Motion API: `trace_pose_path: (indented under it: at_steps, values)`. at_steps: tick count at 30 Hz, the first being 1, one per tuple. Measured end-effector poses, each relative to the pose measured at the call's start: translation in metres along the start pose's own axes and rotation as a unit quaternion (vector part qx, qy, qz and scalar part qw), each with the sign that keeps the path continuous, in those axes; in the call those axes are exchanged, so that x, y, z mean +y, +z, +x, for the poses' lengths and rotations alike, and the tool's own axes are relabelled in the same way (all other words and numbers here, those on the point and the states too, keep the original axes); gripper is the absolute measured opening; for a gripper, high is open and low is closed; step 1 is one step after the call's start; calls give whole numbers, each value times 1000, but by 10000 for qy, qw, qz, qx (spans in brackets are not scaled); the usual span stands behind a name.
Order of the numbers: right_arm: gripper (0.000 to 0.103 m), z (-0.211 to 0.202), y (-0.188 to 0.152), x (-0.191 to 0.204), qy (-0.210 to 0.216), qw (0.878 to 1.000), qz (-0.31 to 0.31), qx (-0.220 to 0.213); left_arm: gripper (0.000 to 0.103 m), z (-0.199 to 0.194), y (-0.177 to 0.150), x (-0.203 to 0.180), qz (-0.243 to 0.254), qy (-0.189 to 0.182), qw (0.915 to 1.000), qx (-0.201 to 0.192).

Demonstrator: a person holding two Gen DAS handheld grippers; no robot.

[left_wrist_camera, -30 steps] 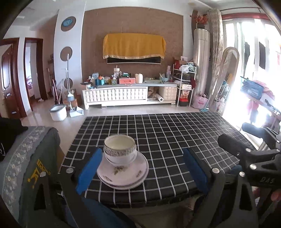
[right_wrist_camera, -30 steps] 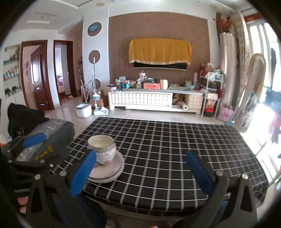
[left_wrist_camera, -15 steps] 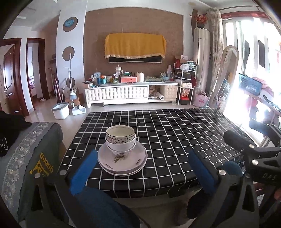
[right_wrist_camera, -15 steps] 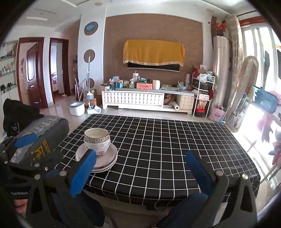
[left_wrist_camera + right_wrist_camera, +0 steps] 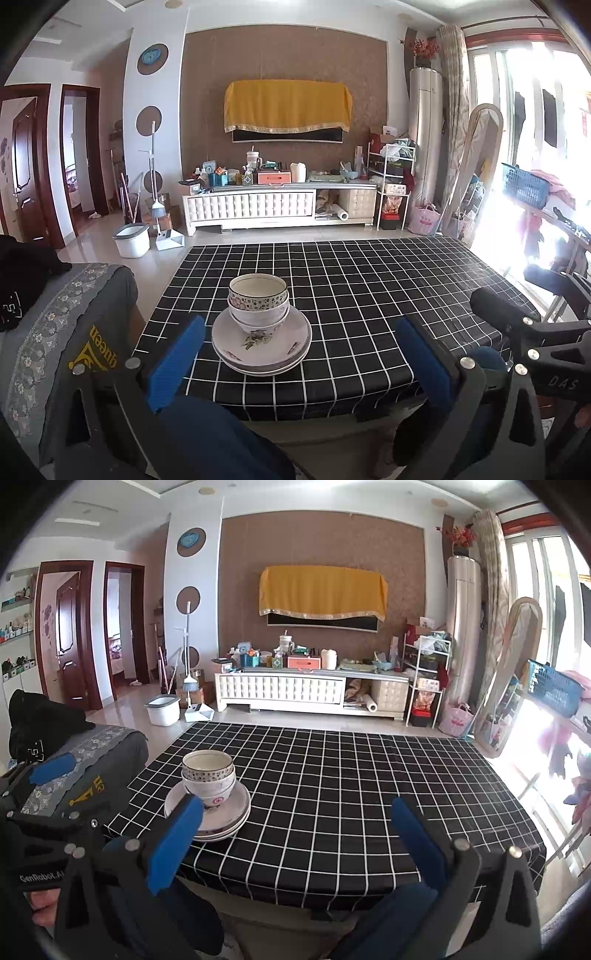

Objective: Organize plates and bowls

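1. Since the earlier frames, both claws have drawn back from the dish stack toward the near edge of the surface (image 5: 369,295); the stack now sits further out ahead of the left claw (image 5: 299,354), clear of its pads. The left claw's jaws have just been opening, with nothing between them.
2. Left claw: spread wide, blue pads (image 5: 177,362) well apart, empty. It hangs over the near edge of the surface.
3. Right claw (image 5: 295,842): spread wide, empty, also at the near edge. Its left pad (image 5: 175,840) overlaps the stack in the right wrist view; contact cannot be judged from there, but the left wrist view shows the stack standing free.
4. Dish stack: two bowls nested, upright, a patterned-rim bowl (image 5: 258,291) inside a white floral bowl (image 5: 258,317). They rest on stacked plates (image 5: 262,343), at least two rims visible.
5. Stack location: near-left part of the surface, on the black cloth with white grid, just inside the near edge.
6. Rest of the cloth is bare in both views.
7. Left of the surface: a grey chair back (image 5: 74,332) with yellow lettering, dark clothing (image 5: 26,273) draped over it.
8. Left claw (image 5: 48,771) shows at the left edge of the right wrist view, with fingers of the hand (image 5: 40,904) holding it below.
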State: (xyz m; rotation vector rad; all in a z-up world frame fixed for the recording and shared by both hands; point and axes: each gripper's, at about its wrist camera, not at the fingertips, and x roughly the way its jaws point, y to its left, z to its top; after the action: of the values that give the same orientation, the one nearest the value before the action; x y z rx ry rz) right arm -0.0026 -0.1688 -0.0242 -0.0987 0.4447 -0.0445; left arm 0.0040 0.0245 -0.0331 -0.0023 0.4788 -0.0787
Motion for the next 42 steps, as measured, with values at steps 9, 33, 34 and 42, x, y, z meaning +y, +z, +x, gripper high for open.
trace_pose_path:
  at_steps: [9,33,34,42]
  values:
    - [103,-1,-1,-2,40,10000,56,29,102,-2,1,0,11,9,10000,1]
    - [103,-3,3,-6,12,10000,70,47,102,-4,-1,0,43,23,10000,43]
    - [103,-3,3,-6,7,10000,71,44,102,-4,-1,0,41,15,10000,48]
    - [103,-1,2,-5,8,10000,57,79,102,-2,-1,2,22,25,10000,63]
